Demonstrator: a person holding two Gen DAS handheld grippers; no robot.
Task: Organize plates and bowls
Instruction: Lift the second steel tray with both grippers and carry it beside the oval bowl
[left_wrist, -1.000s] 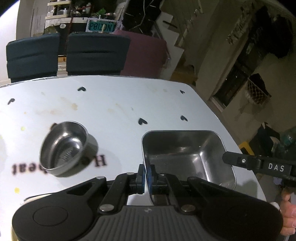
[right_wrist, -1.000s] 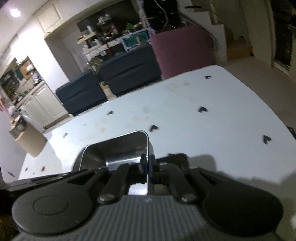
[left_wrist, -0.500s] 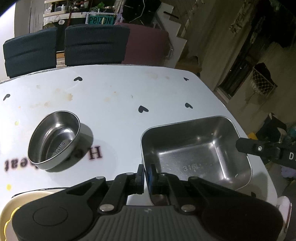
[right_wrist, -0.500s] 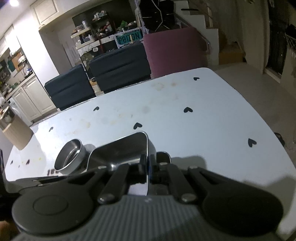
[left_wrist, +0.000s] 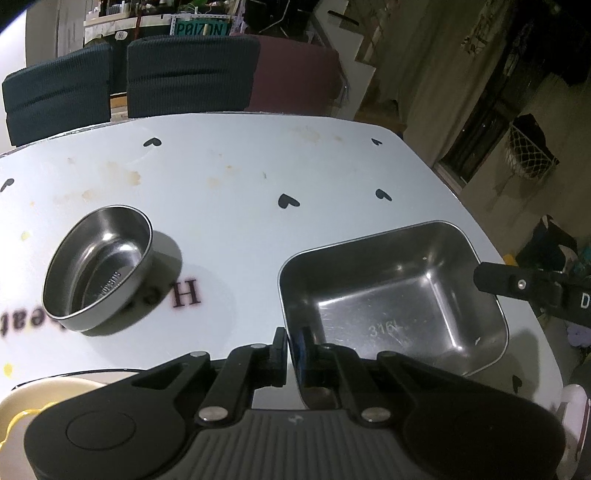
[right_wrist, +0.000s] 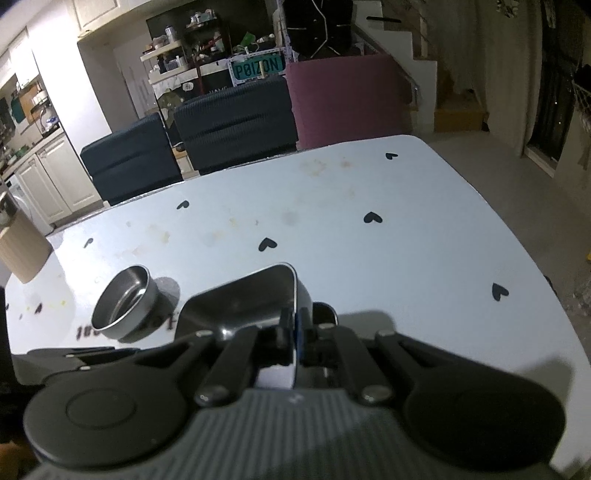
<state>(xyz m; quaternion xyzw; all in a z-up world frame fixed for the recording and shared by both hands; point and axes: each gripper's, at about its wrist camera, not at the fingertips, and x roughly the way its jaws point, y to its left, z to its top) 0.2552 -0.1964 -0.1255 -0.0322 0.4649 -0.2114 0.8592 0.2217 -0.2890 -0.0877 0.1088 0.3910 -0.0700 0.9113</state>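
Two steel vessels sit on the white table (left_wrist: 229, 229): a round bowl (left_wrist: 98, 267) far left, and a rectangular tray (left_wrist: 391, 295) right, which the left gripper (left_wrist: 290, 349) and right gripper (right_wrist: 293, 332) pinch by opposite rims, probably to keep it level.

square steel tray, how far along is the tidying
Nothing looks stacked yet. In hand: both the left gripper and the right gripper pinch opposite rims of the square steel tray. Left to do: the round steel bowl sits apart on the table.
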